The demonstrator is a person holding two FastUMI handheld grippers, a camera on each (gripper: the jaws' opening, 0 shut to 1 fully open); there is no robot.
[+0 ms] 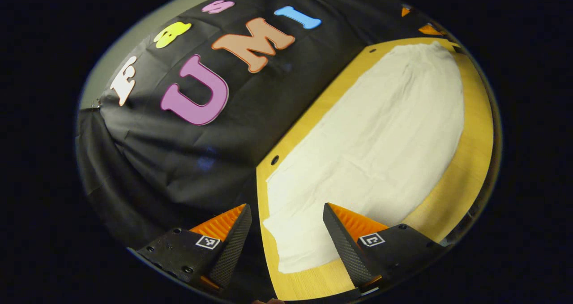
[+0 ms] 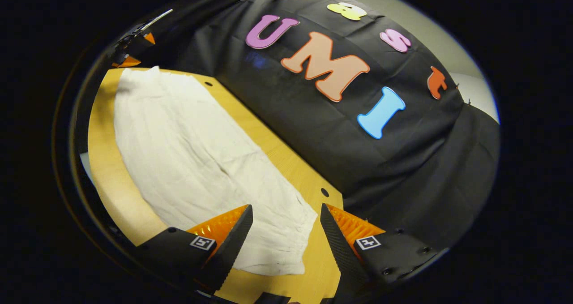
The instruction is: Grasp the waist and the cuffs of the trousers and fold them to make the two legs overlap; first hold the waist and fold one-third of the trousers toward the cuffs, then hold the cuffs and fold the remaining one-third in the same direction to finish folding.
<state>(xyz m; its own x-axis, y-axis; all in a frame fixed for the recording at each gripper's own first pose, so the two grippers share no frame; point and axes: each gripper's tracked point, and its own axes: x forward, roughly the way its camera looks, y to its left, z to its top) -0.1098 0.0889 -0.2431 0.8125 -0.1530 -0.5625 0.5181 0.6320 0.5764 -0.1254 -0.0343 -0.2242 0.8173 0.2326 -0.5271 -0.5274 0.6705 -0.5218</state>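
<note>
The cream trousers [image 1: 385,134] lie flat on the wooden table [image 1: 474,160] as one long strip. My left gripper [image 1: 286,214] is open over one end of the strip, and the cloth's corner lies between its fingers, not pinched. At the opposite end, my right gripper [image 2: 285,212] is open too, above that end of the trousers [image 2: 188,160], with its right finger over bare table [image 2: 103,169]. Each gripper shows small and far off in the other's view: the right gripper [image 1: 427,28] and the left gripper [image 2: 132,49]. I cannot tell which end is the waist.
The booth's black cloth wall [image 1: 188,160] runs along the table's long far edge, close beside the trousers. Small round holes [image 1: 274,160] [image 2: 324,192] mark the board near that edge. A bare strip of wood borders the trousers on the side away from the wall.
</note>
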